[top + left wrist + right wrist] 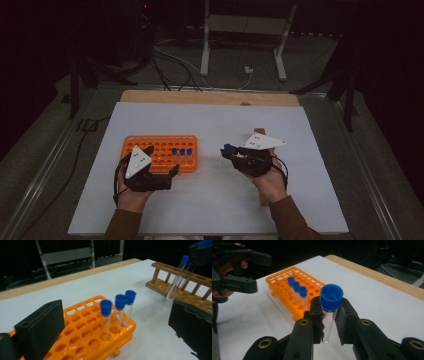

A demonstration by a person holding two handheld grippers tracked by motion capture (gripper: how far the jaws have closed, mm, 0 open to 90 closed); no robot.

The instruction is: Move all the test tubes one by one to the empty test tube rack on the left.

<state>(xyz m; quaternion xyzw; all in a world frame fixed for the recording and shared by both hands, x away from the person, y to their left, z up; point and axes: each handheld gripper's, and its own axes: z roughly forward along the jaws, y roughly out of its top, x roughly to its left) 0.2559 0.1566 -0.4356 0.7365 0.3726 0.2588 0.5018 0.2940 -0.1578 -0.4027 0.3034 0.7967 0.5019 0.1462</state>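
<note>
In the right gripper view the right tongs (329,315) are clamped on a clear test tube (329,315) just below its blue cap, the tube upright between the two black jaws and lifted clear of the white tabletop (367,297). The high view places that pair right of the orange rack (162,151) and well apart from it.

The left gripper view adds something the right gripper view lacks — a wooden rack (185,287) at the far right of the tabletop, with the held tube tilted in front of it. In the high view little of that wooden rack can be made out behind the right hand.

The left tongs (117,325) stand wide apart with nothing between them, hovering just beside the orange rack's near edge.

Counted: three blue-capped tubes (117,312) stand in a row in the orange rack, one tube is in the right tongs — four tubes, two racks, two sets of tongs.
</note>
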